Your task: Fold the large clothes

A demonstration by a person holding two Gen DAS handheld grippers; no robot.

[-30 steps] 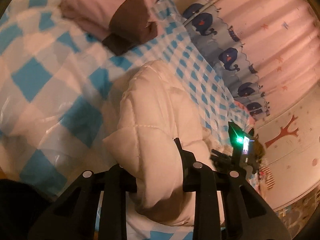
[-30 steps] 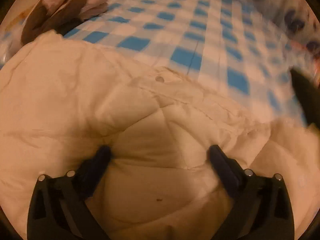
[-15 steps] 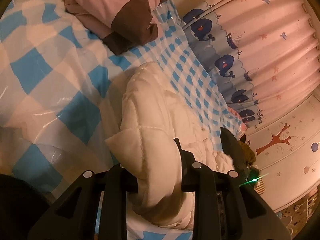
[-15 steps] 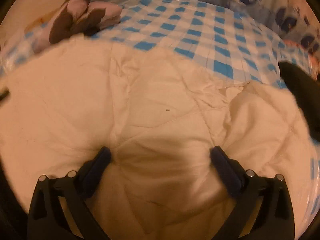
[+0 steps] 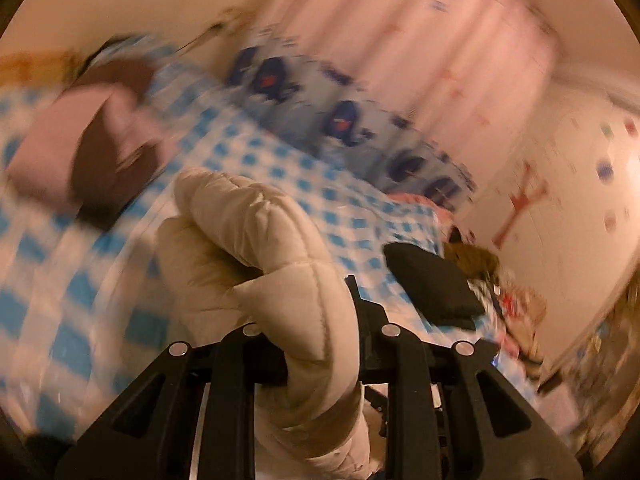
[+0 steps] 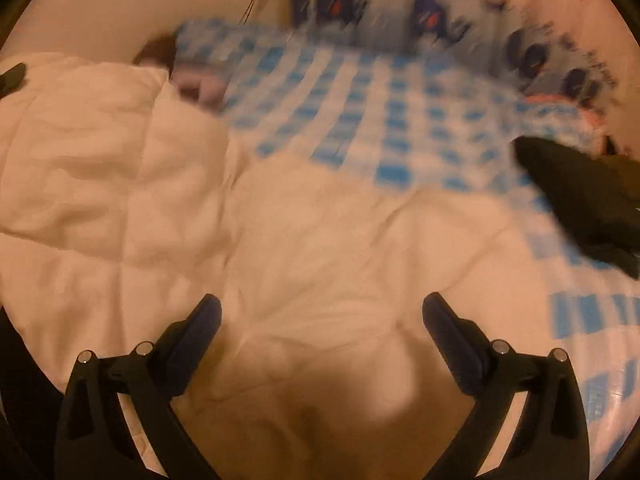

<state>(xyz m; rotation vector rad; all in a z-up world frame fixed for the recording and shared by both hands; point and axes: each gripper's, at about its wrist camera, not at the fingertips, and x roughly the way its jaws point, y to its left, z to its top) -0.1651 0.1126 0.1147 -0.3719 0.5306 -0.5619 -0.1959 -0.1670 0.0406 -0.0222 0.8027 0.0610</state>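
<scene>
A: Jacket (image 5: pixel 256 240), cream, quilted, lay across the checked bed cover (image 6: pixel 360 92).
B: Left gripper (image 5: pixel 316 320) pinched a padded fold, lifted (view blurred). Right gripper (image 6: pixel 322 312) stood wide over the cloth, clamping nothing.

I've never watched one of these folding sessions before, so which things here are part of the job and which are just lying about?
Part of the job:
- white quilted coat
- left gripper, clamped on a fold of the coat
- right gripper, jaws wide over the coat

Just lying about:
- checked bedsheet
- pink and brown folded garment
- black item
- whale curtain
</scene>
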